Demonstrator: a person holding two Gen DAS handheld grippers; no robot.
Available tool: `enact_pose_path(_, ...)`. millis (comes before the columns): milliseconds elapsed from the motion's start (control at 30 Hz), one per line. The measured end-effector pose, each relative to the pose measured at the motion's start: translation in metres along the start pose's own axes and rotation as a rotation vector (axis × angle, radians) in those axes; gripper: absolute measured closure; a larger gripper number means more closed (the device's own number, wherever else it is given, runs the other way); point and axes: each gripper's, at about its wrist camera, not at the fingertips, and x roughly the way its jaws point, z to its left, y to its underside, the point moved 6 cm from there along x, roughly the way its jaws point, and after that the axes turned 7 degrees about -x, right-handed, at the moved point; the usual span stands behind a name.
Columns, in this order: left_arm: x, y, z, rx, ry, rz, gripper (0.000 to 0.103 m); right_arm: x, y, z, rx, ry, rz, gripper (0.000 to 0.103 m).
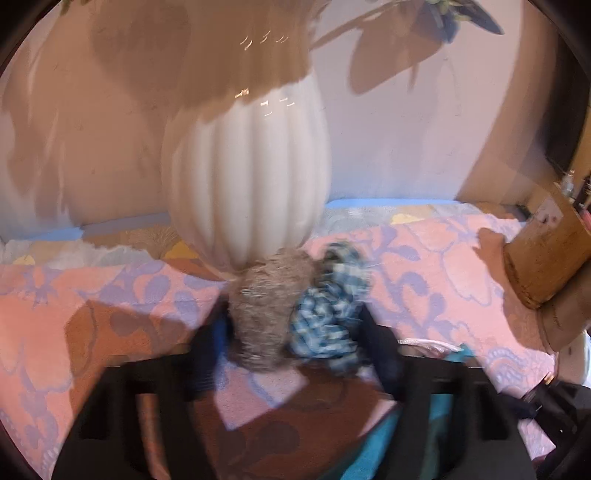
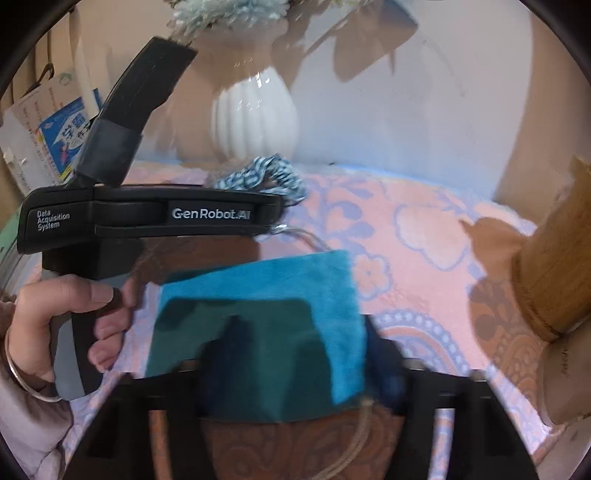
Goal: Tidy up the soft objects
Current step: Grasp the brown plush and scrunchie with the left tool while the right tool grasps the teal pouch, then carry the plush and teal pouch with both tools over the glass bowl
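Both views are smeared by motion blur, so edges are soft and small detail is lost. In the left wrist view the top of the white ribbed vase [image 1: 245,177] is cut off by the frame and covered by brown shadow, and the plant leaves [image 1: 458,14] at the upper edge are barely readable. A wooden block [image 1: 546,251] at the right edge is cropped, as is the clutter behind it. In the right wrist view the left gripper's black body hides most of the fuzzy grey-brown ball, and the box with blue print [image 2: 62,136] at the far left is partly covered.

The left gripper [image 1: 295,325] has its fingers around a fuzzy grey-brown ball [image 1: 266,310] and a blue-and-white checked scrunchie [image 1: 328,317], which lie side by side on the pink flowered cloth [image 1: 424,266] just in front of the vase; the blur keeps me from telling whether the pads actually press on them. A hand [image 2: 74,317] grips its handle.

The right gripper [image 2: 299,369] is clenched onto the near edge of a teal towel [image 2: 295,288] lying flat on the cloth, its dark fingers [image 2: 384,369] on either side of the fabric. A thin cord [image 2: 354,443] curves beneath it
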Motion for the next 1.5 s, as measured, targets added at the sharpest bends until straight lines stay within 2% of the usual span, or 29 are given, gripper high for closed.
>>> enact_pose_path(67, -0.001, 0.001, -0.003, 0.015, -0.005, -0.007, 0.054, -0.003, 0.001, -0.002, 0.028, -0.053, -0.013, 0.087)
enact_pose_path(200, -0.007, -0.002, 0.000, -0.018, 0.032, -0.036, 0.058, -0.011, 0.001, -0.008, 0.083, -0.119, -0.053, 0.090)
enact_pose_path(400, -0.015, -0.003, 0.006, -0.047, 0.059, -0.067, 0.059, -0.041, -0.002, -0.022, 0.183, -0.136, -0.199, 0.091)
enact_pose_path(600, -0.015, -0.004, 0.003, -0.029, 0.011, -0.080, 0.060, -0.049, 0.003, -0.051, 0.340, -0.138, -0.275, 0.091)
enact_pose_path(667, -0.016, -0.005, 0.000, -0.015, 0.001, -0.093, 0.066, -0.051, 0.003, -0.051, 0.343, -0.144, -0.279, 0.091)
enact_pose_path(767, -0.019, -0.006, 0.002, -0.032, 0.026, -0.115, 0.069, -0.054, -0.002, -0.044, 0.299, -0.143, -0.297, 0.091)
enact_pose_path(967, -0.040, -0.001, 0.013, -0.105, 0.051, -0.137, 0.069, -0.066, -0.003, -0.041, 0.274, -0.114, -0.323, 0.091)
enact_pose_path(1267, -0.076, 0.027, 0.004, -0.117, -0.030, -0.102, 0.069, -0.112, 0.000, -0.034, 0.281, -0.131, -0.330, 0.091)
enact_pose_path(1400, -0.094, 0.038, -0.006, -0.112, -0.069, -0.097, 0.069, -0.127, 0.006, -0.035, 0.304, -0.172, -0.329, 0.091)
enact_pose_path(1500, -0.105, 0.044, -0.020, -0.127, -0.042, -0.089, 0.069, -0.143, 0.012, -0.036, 0.312, -0.192, -0.337, 0.091)
